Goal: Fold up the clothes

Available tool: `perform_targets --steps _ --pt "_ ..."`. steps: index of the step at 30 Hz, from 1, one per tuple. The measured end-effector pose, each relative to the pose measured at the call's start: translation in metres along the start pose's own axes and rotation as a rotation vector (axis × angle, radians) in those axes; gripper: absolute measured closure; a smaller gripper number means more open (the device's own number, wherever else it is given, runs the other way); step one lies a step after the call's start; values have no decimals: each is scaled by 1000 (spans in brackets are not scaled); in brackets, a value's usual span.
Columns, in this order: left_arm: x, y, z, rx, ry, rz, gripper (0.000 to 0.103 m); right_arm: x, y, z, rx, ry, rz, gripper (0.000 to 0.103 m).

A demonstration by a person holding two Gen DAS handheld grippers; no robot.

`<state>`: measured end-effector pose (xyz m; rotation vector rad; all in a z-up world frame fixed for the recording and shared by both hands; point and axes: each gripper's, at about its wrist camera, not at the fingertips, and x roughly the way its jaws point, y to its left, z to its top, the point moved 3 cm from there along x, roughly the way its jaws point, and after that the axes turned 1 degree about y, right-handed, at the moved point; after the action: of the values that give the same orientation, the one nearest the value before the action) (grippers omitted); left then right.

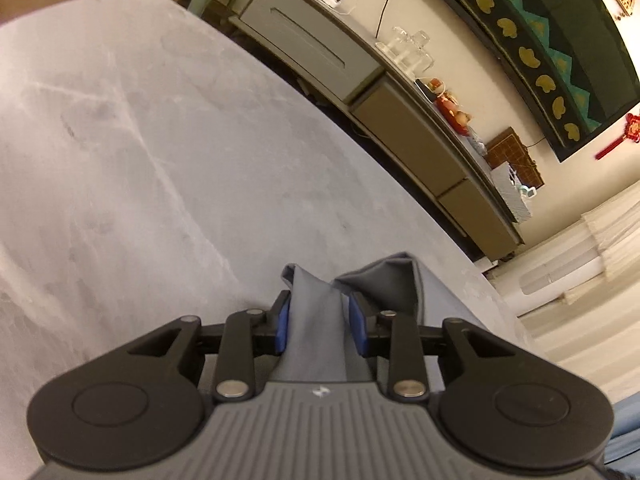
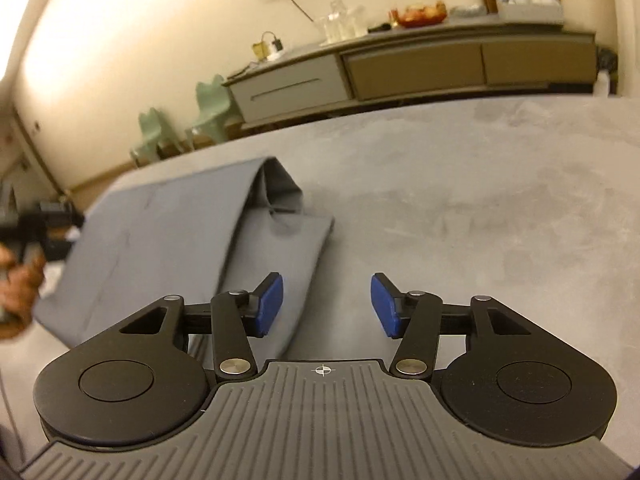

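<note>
A grey-blue garment (image 2: 168, 240) lies partly folded on the grey table (image 2: 480, 208), its left side lifted. In the left wrist view my left gripper (image 1: 318, 326) is shut on a bunched edge of the garment (image 1: 316, 320), held between the blue pads (image 1: 282, 328). My right gripper (image 2: 326, 306) is open and empty, hovering over the table at the garment's right edge, its left pad (image 2: 270, 304) above the cloth. The left gripper and the hand holding it show blurred at the far left of the right wrist view (image 2: 24, 236).
A long low cabinet (image 2: 420, 68) stands along the wall behind the table, with glassware (image 2: 340, 22), a fruit bowl (image 2: 420, 14) and a box on it. Green plastic chairs (image 2: 208, 108) stand at the far left. Bare table surface (image 1: 140, 140) extends ahead of the left gripper.
</note>
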<state>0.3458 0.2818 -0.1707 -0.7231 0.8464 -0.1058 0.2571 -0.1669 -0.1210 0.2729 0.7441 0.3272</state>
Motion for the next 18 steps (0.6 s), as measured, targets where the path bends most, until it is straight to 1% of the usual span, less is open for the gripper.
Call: perform_targets --steps 2,3,4,5,6,7,8,10,11,12,14,15,17,18 --pt "8 6 -2 -14 12 -33 75 20 -11 6 69 24 25 49" --pt "11 9 -2 -15 14 -52 75 29 -16 10 105 21 52 50" --pt "12 11 -2 -12 11 -70 75 38 -19 14 147 22 97 53" --pt "12 13 -2 -7 11 -87 76 48 -20 16 197 39 143 66" --pt "12 15 -1 -1 13 -94 78 57 -20 18 243 61 178 72" --pt "10 18 0 4 13 -91 79 63 -20 17 259 66 190 83" --pt "8 22 2 -3 8 -88 83 67 -20 17 272 64 195 88" --pt "1 36 5 -68 -12 -107 84 60 -24 17 274 16 164 99" --pt "-2 42 4 -101 -30 -105 85 57 -26 17 275 -8 148 103" --pt "-6 48 4 -134 -60 -94 85 54 -28 16 274 -25 128 103" --pt "-16 62 3 -220 -108 -94 85 51 -35 9 263 -19 65 103" --pt "-19 69 3 -254 -121 -95 84 51 -38 7 259 -17 60 103" --pt "-24 74 3 -278 -114 -108 84 47 -38 8 234 -25 28 103" --pt "-26 73 3 -271 -102 -112 80 44 -33 10 195 -36 9 103"
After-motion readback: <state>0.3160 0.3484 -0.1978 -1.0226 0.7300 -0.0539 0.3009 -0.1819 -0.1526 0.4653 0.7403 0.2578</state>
